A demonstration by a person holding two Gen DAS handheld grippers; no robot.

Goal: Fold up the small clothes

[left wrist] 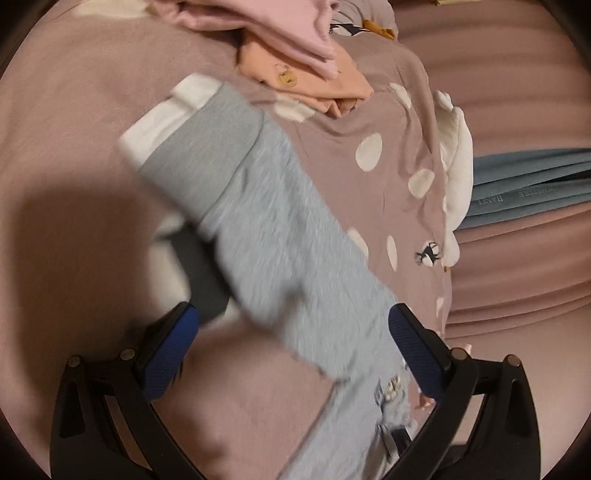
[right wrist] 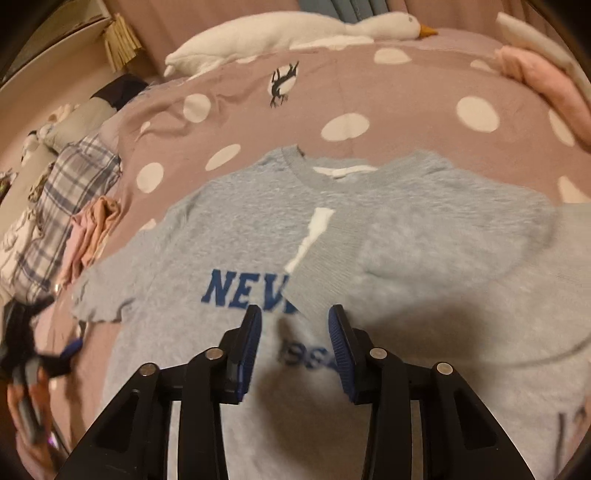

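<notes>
A light grey-blue sweatshirt (right wrist: 236,229) with blue lettering lies flat on a mauve dotted bedspread (right wrist: 332,96). Its right sleeve (right wrist: 406,236) is folded across the chest. My right gripper (right wrist: 294,317) is open, just above the shirt's front, empty. In the left wrist view a sleeve with a ribbed cuff (left wrist: 266,221) runs diagonally between the fingers of my left gripper (left wrist: 293,325), which is open; the cloth is blurred and I cannot tell whether the pads touch it. The left gripper also shows blurred at the far left of the right wrist view (right wrist: 66,350).
A pile of pink and peach clothes (left wrist: 288,44) lies beyond the sleeve. A white goose plush (right wrist: 295,33) lies along the far edge. A plaid garment (right wrist: 70,199) and a peach one (right wrist: 96,229) lie at left. Blue folded fabric (left wrist: 532,184) is at right.
</notes>
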